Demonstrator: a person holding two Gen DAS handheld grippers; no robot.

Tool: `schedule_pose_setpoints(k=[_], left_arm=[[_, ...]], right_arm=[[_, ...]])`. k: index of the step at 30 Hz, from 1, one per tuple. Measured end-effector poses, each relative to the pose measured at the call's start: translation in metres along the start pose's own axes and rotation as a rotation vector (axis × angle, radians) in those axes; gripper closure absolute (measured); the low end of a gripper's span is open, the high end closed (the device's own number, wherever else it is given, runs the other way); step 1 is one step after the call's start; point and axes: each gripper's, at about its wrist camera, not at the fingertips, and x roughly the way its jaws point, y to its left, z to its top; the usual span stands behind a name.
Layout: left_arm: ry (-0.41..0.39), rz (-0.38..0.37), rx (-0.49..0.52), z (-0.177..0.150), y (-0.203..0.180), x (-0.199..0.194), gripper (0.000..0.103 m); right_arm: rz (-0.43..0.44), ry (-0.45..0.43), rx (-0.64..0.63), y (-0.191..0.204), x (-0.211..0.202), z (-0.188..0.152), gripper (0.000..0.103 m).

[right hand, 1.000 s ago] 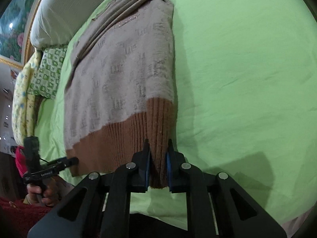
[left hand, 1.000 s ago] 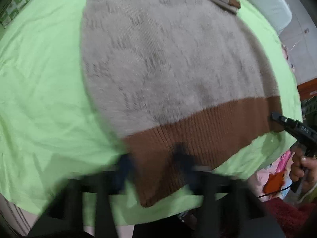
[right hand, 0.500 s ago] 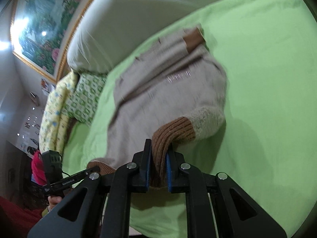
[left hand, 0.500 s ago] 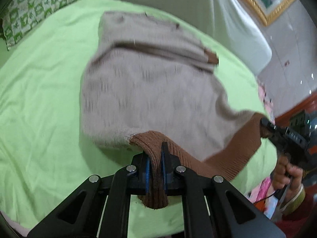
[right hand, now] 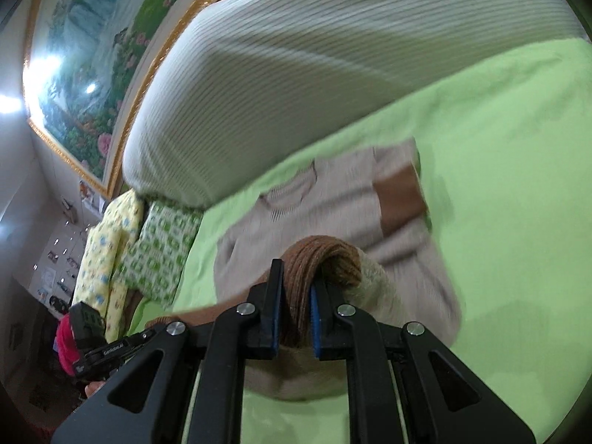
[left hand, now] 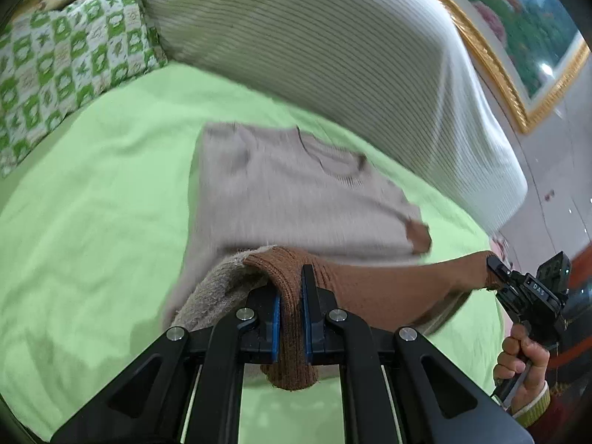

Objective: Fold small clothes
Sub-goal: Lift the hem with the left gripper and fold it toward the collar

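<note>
A small beige knit sweater [left hand: 281, 192] with a brown ribbed hem lies on the green bed sheet [left hand: 92, 229], collar toward the headboard. My left gripper [left hand: 289, 288] is shut on the brown hem [left hand: 292, 333] at its left corner, lifted off the sheet. My right gripper [right hand: 296, 296] is shut on the hem [right hand: 318, 255] at the other corner. The hem stretches between both grippers, raised over the sweater body [right hand: 333, 199]. The right gripper also shows in the left wrist view [left hand: 525, 288]; the left gripper shows in the right wrist view [right hand: 107, 347].
A large white ribbed bolster [left hand: 333, 44] lies along the headboard behind the sweater. A green-and-white patterned pillow [left hand: 63, 59] and a yellow pillow [right hand: 100, 251] sit at the left. A gold-framed painting [right hand: 96, 55] hangs on the wall. A brown cuff [right hand: 399, 199] lies on the sweater.
Both grippers have closed on the hem corners, lifted them and carried the hem up and forward toward the collar. The cameras now tilt up to the bolster and wall.
</note>
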Motion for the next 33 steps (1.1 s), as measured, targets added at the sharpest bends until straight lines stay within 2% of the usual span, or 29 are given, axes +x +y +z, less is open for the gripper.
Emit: schedule_pose_setpoints(k=[7,11,14,17,18,19,21,22,24,26,29,33], left_arm=[[-0.026,0.073,0.013,0.068,0.006,0.064,0.096],[-0.013,0.112,0.001,0.097,0.020,0.101,0.096],[0.024,0.151,-0.010,0.111,0.030,0.134,0.095],[0.074,0.192,-0.012,0.116,0.037,0.160,0.092],[0.082,0.197,-0.016,0.117,0.039,0.164,0.091],[0.084,0.197,-0.024,0.118,0.040,0.166,0.086],[0.075,0.176,-0.032,0.117,0.043,0.162,0.084],[0.070,0.171,-0.035,0.117,0.043,0.160,0.081],[0.058,0.175,-0.027,0.115,0.041,0.150,0.073],[0.031,0.213,-0.014,0.110,0.039,0.136,0.048],[-0.004,0.239,-0.019,0.096,0.042,0.111,0.041],[-0.005,0.284,-0.051,0.063,0.056,0.087,0.032]], right_arm=[[-0.021,0.013,-0.027,0.002,0.070,0.059,0.090],[-0.060,0.034,-0.038,-0.007,0.113,0.088,0.090],[-0.081,0.085,-0.035,-0.018,0.143,0.097,0.090],[-0.127,0.129,-0.016,-0.033,0.165,0.100,0.085],[-0.146,0.149,-0.005,-0.039,0.171,0.100,0.076],[-0.168,0.153,-0.001,-0.042,0.173,0.101,0.071],[-0.204,0.123,0.014,-0.048,0.168,0.105,0.049],[-0.197,0.102,0.023,-0.051,0.163,0.106,0.046],[-0.187,0.075,0.045,-0.056,0.149,0.111,0.045],[-0.167,0.059,0.054,-0.061,0.137,0.114,0.045],[-0.194,0.024,0.028,-0.066,0.104,0.108,0.045],[-0.241,0.036,-0.003,-0.073,0.075,0.081,0.045]])
